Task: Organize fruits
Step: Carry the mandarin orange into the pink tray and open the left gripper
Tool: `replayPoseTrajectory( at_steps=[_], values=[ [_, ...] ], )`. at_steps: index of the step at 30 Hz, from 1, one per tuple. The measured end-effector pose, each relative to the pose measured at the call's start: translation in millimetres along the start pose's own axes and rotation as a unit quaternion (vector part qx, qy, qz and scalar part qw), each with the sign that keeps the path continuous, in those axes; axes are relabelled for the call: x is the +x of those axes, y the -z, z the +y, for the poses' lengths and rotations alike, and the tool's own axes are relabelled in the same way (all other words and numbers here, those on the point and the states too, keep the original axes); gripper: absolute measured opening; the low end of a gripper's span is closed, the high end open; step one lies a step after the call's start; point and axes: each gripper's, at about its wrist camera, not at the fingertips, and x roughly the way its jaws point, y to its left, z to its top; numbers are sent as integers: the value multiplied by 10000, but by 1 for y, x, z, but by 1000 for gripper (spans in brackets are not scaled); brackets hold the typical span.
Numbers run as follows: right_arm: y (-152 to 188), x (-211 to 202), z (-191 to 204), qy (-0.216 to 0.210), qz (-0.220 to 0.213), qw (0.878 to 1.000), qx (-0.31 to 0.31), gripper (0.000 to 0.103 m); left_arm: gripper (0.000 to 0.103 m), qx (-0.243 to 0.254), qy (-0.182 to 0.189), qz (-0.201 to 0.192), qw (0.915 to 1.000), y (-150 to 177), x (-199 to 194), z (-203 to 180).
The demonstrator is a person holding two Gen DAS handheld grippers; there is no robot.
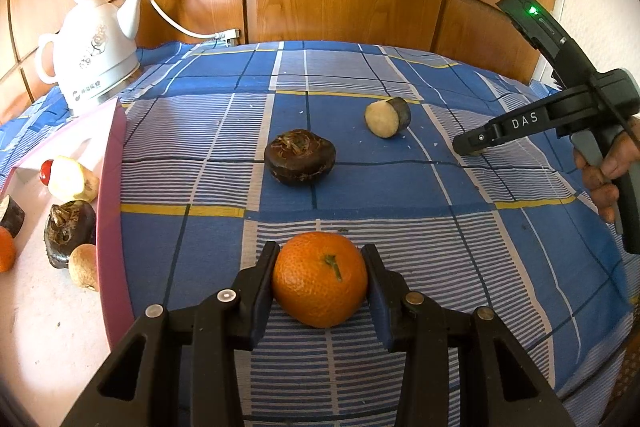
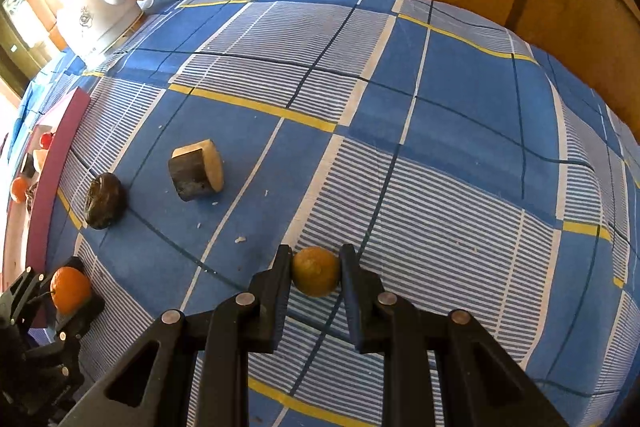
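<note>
We see a glossy orange mandarin [image 1: 320, 279], green stem up, at the lower centre of the left wrist view. A dark brown water chestnut [image 1: 300, 157] lies mid-frame, a cut dark-skinned piece [image 1: 388, 117] with pale flesh upper right. In the right wrist view, a small tan round fruit [image 2: 316, 271] sits at lower centre.

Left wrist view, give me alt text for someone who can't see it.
The left gripper clamps an orange on a blue checked tablecloth. A pink-rimmed tray of fruit sits left; the right gripper is at the right edge.
</note>
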Motion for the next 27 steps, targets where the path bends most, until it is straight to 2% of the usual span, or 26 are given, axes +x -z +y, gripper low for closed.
replayPoseTrajectory(
  at_steps=[14,27],
  values=[
    [-3,3,10,106,-39,9999,-93,24,43,27,-45,1,10000,0,0,-1],
    [-4,3,13,11,-30,9997,-259,25,43,39,-56,2,10000,1,1,0]
  ],
)
